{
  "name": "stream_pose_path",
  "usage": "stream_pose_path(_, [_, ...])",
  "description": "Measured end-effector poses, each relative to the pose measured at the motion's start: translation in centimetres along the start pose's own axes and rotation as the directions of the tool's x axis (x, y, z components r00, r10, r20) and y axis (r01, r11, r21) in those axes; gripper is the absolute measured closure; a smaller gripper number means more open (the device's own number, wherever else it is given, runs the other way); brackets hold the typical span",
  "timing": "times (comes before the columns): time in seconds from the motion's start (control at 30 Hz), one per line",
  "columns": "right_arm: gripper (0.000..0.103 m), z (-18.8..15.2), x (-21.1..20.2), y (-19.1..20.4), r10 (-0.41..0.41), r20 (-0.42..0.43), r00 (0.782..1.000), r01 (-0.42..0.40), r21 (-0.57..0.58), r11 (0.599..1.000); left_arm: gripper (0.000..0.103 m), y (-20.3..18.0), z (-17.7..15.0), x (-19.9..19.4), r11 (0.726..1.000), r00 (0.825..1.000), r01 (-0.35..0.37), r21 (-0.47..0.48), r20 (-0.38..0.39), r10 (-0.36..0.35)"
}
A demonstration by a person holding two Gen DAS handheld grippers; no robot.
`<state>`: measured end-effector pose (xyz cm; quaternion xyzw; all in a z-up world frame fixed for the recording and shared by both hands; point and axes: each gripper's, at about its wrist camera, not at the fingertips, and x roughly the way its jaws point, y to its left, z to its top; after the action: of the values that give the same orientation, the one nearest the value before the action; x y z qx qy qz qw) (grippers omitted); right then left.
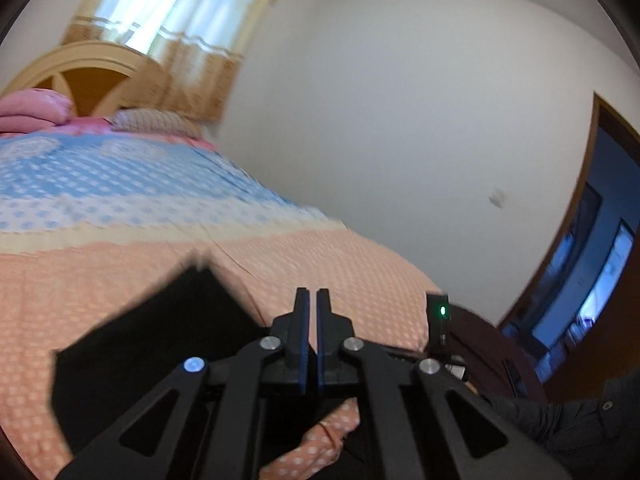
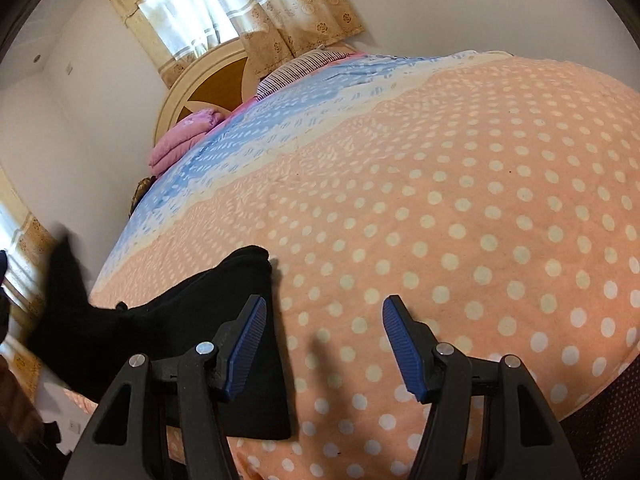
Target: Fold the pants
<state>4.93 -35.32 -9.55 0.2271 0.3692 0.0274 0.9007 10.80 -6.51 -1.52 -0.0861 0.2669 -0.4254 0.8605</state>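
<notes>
The black pants (image 1: 152, 340) lie folded on the peach dotted blanket (image 1: 340, 272) near the bed's foot. My left gripper (image 1: 312, 300) hovers just right of them, shut, and only blanket shows in the thin slit between its pads. In the right wrist view the pants (image 2: 200, 320) lie at the lower left, partly under my left finger (image 2: 248, 336). My right gripper (image 2: 325, 308) stands open over the bare blanket (image 2: 460, 220), holding nothing. A blurred black shape (image 2: 66, 268) rises at the pants' left end; I cannot tell what it is.
Pink folded bedding (image 2: 180, 140) and a striped pillow (image 2: 296, 68) lie by the wooden headboard (image 2: 208, 92) under a curtained window (image 2: 208, 4). A white wall and an open doorway (image 1: 592, 280) stand past the bed's side. A dark sleeve (image 1: 560, 420) and a small black device with a green light (image 1: 438, 316) show at the right.
</notes>
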Motion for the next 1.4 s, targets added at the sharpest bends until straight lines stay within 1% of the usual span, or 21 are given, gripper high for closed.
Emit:
stream_pose_path(0.1, [0.041,0.0,-0.5,0.3,0.040,-0.001,0.999,-0.040,-0.017,0.999,0.100,-0.2,-1.0,3.0,1.000,0.995,0.025,-0.008,-0.091,-0.025])
stream_pose_path(0.17, [0.040,0.0,-0.6,0.8,0.098,-0.004,0.995,-0.098,-0.048,0.994,0.100,-0.4,-1.9,3.1,1.000,0.995,0.015,-0.007,-0.097,-0.016])
stream_pose_path(0.27, [0.040,-0.5,-1.0,2.8,0.231,-0.036,0.972,-0.234,-0.115,0.965,0.100,0.0,-2.6,1.2,0.997,0.996,-0.069,0.024,-0.063,0.070])
stream_pose_path(0.3, [0.040,-0.9,-0.9,3.9,0.285,-0.065,0.956,-0.292,-0.143,0.946,0.100,0.6,-2.8,0.1,0.994,0.993,-0.108,0.030,-0.046,0.109])
stream_pose_path(0.4, [0.035,-2.0,-0.1,6.4,0.344,-0.135,0.929,-0.365,-0.189,0.912,0.088,2.1,-3.6,-2.2,0.972,0.972,-0.233,0.032,-0.019,0.234])
stream_pose_path(0.43, [0.035,-2.3,0.2,7.3,0.353,-0.154,0.923,-0.379,-0.207,0.902,0.075,3.1,-4.1,-3.3,0.958,0.958,-0.285,0.025,-0.010,0.285])
stream_pose_path(0.47, [0.035,-2.6,0.7,8.3,0.356,-0.179,0.917,-0.391,-0.228,0.892,0.056,3.5,-4.5,-3.7,0.946,0.947,-0.322,0.027,-0.006,0.322])
stream_pose_path(0.53, [0.035,-2.8,1.9,9.4,0.333,-0.205,0.921,-0.377,-0.241,0.894,0.029,4.8,-5.4,-4.8,0.901,0.901,-0.434,0.017,0.012,0.434])
stream_pose_path(0.57, [0.035,-2.7,2.6,9.7,0.328,-0.214,0.920,-0.374,-0.225,0.900,0.023,5.5,-6.0,-5.7,0.885,0.885,-0.465,0.000,0.025,0.465])
stream_pose_path(0.7, [0.035,-2.7,5.4,10.0,0.337,-0.292,0.895,-0.388,-0.141,0.911,0.023,7.7,-7.8,-7.2,0.834,0.835,-0.550,-0.037,0.012,0.551])
stream_pose_path(0.77, [0.035,-3.1,6.2,10.7,0.329,-0.315,0.890,-0.385,-0.136,0.913,0.020,8.5,-8.5,-7.1,0.809,0.809,-0.588,-0.030,-0.005,0.588])
stream_pose_path(0.8, [0.035,-3.4,6.2,11.2,0.322,-0.320,0.891,-0.385,-0.157,0.910,0.018,9.1,-8.8,-6.9,0.802,0.803,-0.596,-0.037,-0.016,0.596])
stream_pose_path(0.87, [0.035,-3.7,6.1,12.0,0.312,-0.327,0.892,-0.385,-0.190,0.903,0.014,10.2,-9.4,-6.4,0.798,0.801,-0.599,-0.064,-0.041,0.598])
stream_pose_path(0.9, [0.047,-3.9,6.1,12.5,0.303,-0.336,0.892,-0.384,-0.210,0.899,0.014,10.6,-9.7,-6.1,0.802,0.805,-0.593,-0.078,-0.053,0.590])
stream_pose_path(0.93, [0.063,-4.1,6.1,13.0,0.278,-0.346,0.896,-0.371,-0.238,0.898,0.014,11.0,-10.0,-5.6,0.803,0.808,-0.589,-0.089,-0.068,0.585])
stream_pose_path(0.97, [0.070,-4.3,6.2,13.3,0.255,-0.342,0.904,-0.352,-0.261,0.899,0.014,11.2,-10.0,-4.9,0.801,0.807,-0.590,-0.096,-0.079,0.585])
stream_pose_path(1.0, [0.082,-4.5,6.1,13.8,0.242,-0.339,0.909,-0.346,-0.290,0.892,0.014,11.3,-10.1,-4.9,0.802,0.808,-0.589,-0.101,-0.085,0.583])
stream_pose_path(1.13, [0.085,-4.1,3.3,14.9,0.260,-0.259,0.930,-0.344,-0.368,0.864,0.014,11.1,-9.9,-5.3,0.804,0.811,-0.584,-0.109,-0.076,0.579])
stream_pose_path(1.23, [0.085,-2.4,0.2,14.8,0.304,-0.192,0.933,-0.357,-0.388,0.850,0.010,11.0,-9.4,-5.6,0.806,0.813,-0.582,-0.112,-0.053,0.580])
stream_pose_path(1.3, [0.085,-1.3,-1.1,13.9,0.298,-0.161,0.941,-0.338,-0.386,0.858,0.006,10.5,-8.9,-5.6,0.805,0.811,-0.584,-0.106,-0.036,0.584])
stream_pose_path(1.4, [0.085,-0.5,-1.2,11.8,0.270,-0.154,0.951,-0.308,-0.358,0.882,0.005,10.4,-8.6,-4.8,0.808,0.812,-0.583,-0.086,-0.041,0.582])
